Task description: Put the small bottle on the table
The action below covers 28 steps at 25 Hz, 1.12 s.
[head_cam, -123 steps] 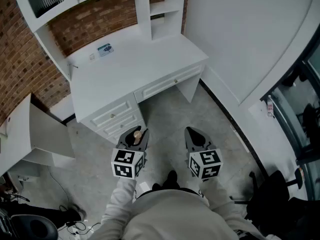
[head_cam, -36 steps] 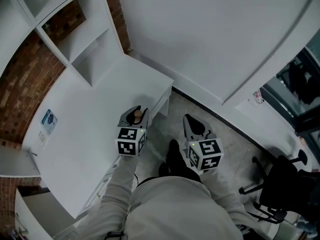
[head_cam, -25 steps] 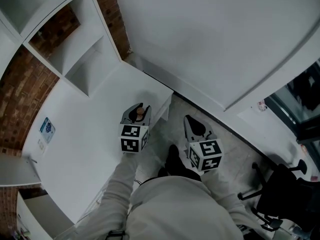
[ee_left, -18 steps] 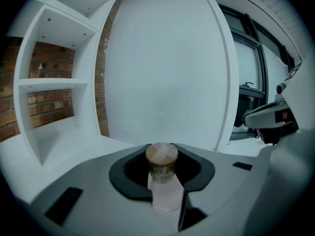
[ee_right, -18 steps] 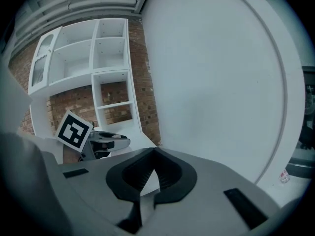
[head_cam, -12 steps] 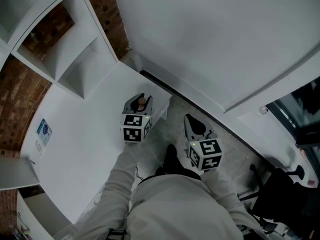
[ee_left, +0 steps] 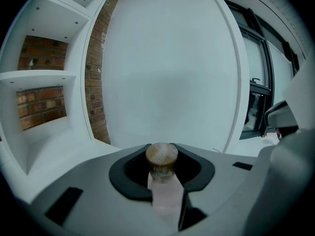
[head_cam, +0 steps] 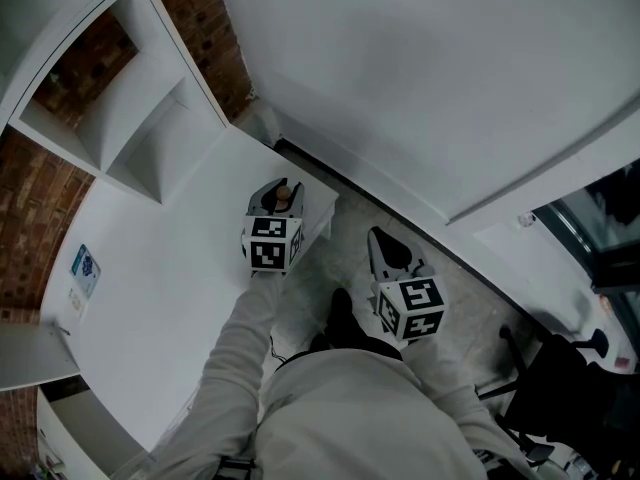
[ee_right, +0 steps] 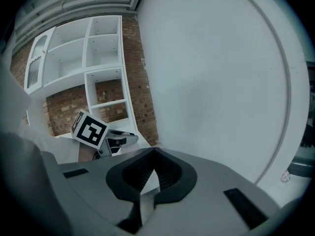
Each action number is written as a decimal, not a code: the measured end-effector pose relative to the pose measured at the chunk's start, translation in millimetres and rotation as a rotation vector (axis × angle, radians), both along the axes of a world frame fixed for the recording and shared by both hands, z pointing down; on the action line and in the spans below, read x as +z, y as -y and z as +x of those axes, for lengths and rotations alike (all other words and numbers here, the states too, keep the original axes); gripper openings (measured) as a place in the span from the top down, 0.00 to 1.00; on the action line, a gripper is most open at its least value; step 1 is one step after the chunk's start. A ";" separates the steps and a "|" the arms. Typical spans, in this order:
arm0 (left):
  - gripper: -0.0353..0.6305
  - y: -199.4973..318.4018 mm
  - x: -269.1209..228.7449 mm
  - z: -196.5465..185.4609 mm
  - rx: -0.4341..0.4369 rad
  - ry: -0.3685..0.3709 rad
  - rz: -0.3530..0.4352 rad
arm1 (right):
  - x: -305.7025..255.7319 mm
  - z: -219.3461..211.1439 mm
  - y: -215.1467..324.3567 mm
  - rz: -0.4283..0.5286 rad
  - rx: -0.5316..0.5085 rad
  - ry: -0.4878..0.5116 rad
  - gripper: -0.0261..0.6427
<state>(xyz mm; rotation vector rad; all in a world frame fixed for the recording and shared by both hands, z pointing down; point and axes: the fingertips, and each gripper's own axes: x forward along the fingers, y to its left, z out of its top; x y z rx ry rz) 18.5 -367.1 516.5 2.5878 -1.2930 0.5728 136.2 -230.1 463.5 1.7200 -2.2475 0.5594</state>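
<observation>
Two hand-held grippers, viewed from the head and along their own jaws. Nearest the camera is the person's pale sleeve (head_cam: 235,368), which reaches out to the left gripper (head_cam: 276,194). Its jaws stand partly apart and are clamped on the small bottle (ee_left: 162,191), held upright between the pads. The bottle has a clear, faintly pinkish body and a round brown stopper (ee_left: 161,155) (cork-like in texture). It sits over the near right corner of the table (head_cam: 170,268). Whether its base touches the top cannot be told.

The right gripper (head_cam: 392,256) hangs beside the table, above the grey floor (head_cam: 345,230). Its jaws are brought together with nothing between them.

The table is plain white, and a small blue sticker (head_cam: 84,266) lies well away from the bottle, toward its far side. Behind it stands a white shelf unit (head_cam: 130,118) with open compartments, set against a red brick wall (head_cam: 210,28). A broad white wall (head_cam: 430,78) lies beyond the table's corner, and dark glazing (head_cam: 610,218) shows at the right edge.
</observation>
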 end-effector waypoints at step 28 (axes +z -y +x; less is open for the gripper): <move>0.76 35.4 15.3 11.2 -0.022 0.007 0.006 | 7.6 21.1 7.5 -0.023 0.031 0.005 0.92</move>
